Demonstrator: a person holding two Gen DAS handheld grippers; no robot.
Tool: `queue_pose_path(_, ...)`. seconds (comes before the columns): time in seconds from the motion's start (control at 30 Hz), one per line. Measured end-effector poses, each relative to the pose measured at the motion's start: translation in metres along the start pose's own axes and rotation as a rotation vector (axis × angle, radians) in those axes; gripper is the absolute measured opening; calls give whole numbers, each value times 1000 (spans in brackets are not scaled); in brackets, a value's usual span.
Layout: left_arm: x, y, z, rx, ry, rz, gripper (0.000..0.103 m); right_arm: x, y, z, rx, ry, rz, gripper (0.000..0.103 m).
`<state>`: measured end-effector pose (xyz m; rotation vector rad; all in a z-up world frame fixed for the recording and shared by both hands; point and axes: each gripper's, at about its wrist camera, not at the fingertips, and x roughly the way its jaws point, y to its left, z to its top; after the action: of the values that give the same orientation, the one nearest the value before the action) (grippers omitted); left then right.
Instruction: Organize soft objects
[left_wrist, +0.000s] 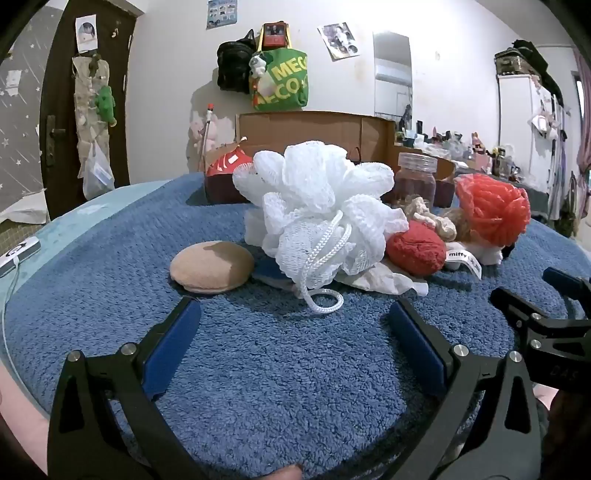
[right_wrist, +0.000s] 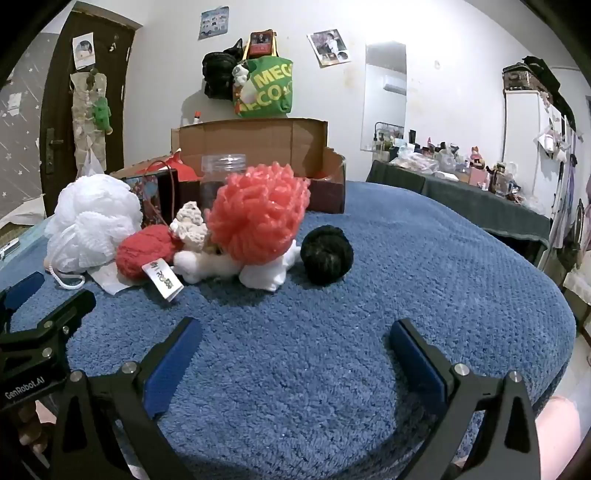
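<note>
From my left wrist view, the green tote bag (left_wrist: 286, 83) hanging on the wall at upper centre reads "MEG" over "ECO" in yellow letters, the rest cut off by its folds. A small white tag (left_wrist: 460, 256) at right of centre, on the white plush toy, says "miffy". Letters "DAS" show on my right gripper's (left_wrist: 554, 306) black body at the right edge. In my right wrist view, "GenRobot.AI" stands on my left gripper's (right_wrist: 40, 299) body at lower left.

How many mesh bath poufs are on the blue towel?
2. The white mesh bath pouf sits at the left of the pile on the blue towel; the coral-red mesh bath pouf rests atop a white plush toy. Others may be hidden.
</note>
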<state>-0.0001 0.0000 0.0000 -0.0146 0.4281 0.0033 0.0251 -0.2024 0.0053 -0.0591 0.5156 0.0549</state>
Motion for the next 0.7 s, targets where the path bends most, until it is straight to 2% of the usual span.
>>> queue_pose_path(0.7,0,0,0,-1,11,0,103,0,0,0,-8,-1,-4,103)
